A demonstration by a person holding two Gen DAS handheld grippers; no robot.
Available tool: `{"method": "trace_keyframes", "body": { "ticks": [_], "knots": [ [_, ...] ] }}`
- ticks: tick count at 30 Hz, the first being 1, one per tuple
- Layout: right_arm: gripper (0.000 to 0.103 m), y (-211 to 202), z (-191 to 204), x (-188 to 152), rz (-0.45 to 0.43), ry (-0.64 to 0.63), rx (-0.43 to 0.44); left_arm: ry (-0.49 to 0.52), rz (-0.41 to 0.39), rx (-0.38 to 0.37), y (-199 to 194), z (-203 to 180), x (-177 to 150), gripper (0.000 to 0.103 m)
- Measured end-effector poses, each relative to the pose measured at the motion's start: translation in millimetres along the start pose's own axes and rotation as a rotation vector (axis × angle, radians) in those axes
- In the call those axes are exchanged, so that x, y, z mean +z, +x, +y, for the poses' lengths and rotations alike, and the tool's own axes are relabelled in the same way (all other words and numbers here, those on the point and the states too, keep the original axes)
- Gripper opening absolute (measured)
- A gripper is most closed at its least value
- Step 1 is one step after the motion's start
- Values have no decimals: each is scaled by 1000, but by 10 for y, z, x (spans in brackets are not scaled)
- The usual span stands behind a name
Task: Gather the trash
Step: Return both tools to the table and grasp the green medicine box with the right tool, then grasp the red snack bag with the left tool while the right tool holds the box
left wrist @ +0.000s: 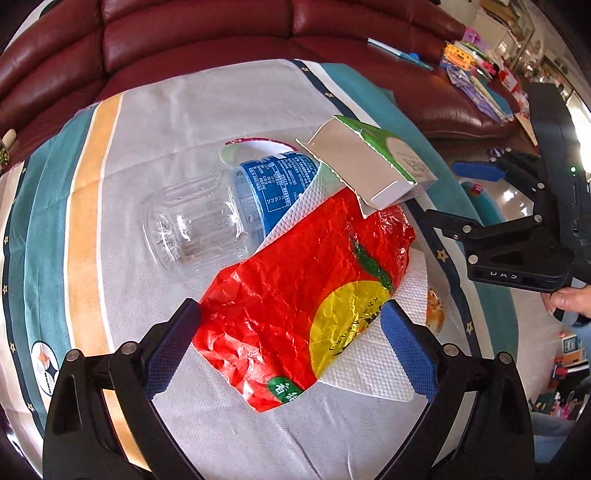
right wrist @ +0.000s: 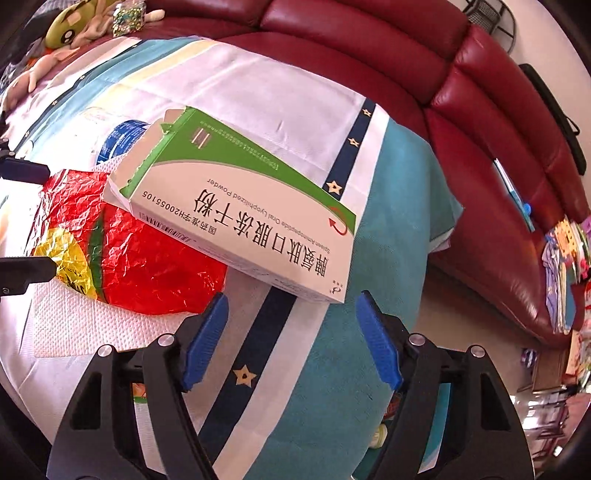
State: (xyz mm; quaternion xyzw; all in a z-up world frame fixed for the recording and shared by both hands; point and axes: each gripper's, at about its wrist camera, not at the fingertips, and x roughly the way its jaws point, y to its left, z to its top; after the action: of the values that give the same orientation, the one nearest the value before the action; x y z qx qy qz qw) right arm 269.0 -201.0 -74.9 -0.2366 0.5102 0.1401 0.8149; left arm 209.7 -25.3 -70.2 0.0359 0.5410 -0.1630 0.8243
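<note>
On the striped cloth (left wrist: 177,110) spread over the table in front of the red sofa (left wrist: 184,33), the trash lies in one loose heap: a clear plastic bottle (left wrist: 207,218) on its side, a crinkled red wrapper (left wrist: 295,280) over a white paper towel (left wrist: 373,369), and a green-and-white medicine box (right wrist: 251,206) resting on top, its torn end toward the bottle.

The left gripper (left wrist: 291,347) hangs right over the near end of the wrapper, jaws wide apart, one blue pad at each edge of the foil and nothing pinched between them. The wrapper's long axis runs away from these jaws toward the box, so they straddle it across its short way. That looks like a fair line for closing on it.

The right gripper (right wrist: 291,339) stands just short of the box's near corner, jaws partly open and empty, with only cloth showing between the pads. The box lies ahead and slightly left of them, its long axis slanting off up and to the left, away from the jaws. The right hand is clearly nearer the box, the left nearer the wrapper. I'd judge the right needs to go forward a little and square up to the box's narrow end before it can bite.
</note>
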Motion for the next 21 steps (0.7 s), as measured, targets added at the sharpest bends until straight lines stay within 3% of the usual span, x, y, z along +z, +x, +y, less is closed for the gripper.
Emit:
{"method": "trace_keyframes", "body": {
  "ticks": [12, 19, 21],
  "knots": [
    [69, 263, 168, 132, -52, -202, -84, -28, 47, -13, 160, 112, 41, 98],
    [64, 353, 334, 134, -79, -287, -151, -39, 60, -21, 220, 150, 42, 98],
    [51, 358, 347, 150, -98, -291, -181, -36, 63, -24, 231, 148, 40, 98]
  ]
}}
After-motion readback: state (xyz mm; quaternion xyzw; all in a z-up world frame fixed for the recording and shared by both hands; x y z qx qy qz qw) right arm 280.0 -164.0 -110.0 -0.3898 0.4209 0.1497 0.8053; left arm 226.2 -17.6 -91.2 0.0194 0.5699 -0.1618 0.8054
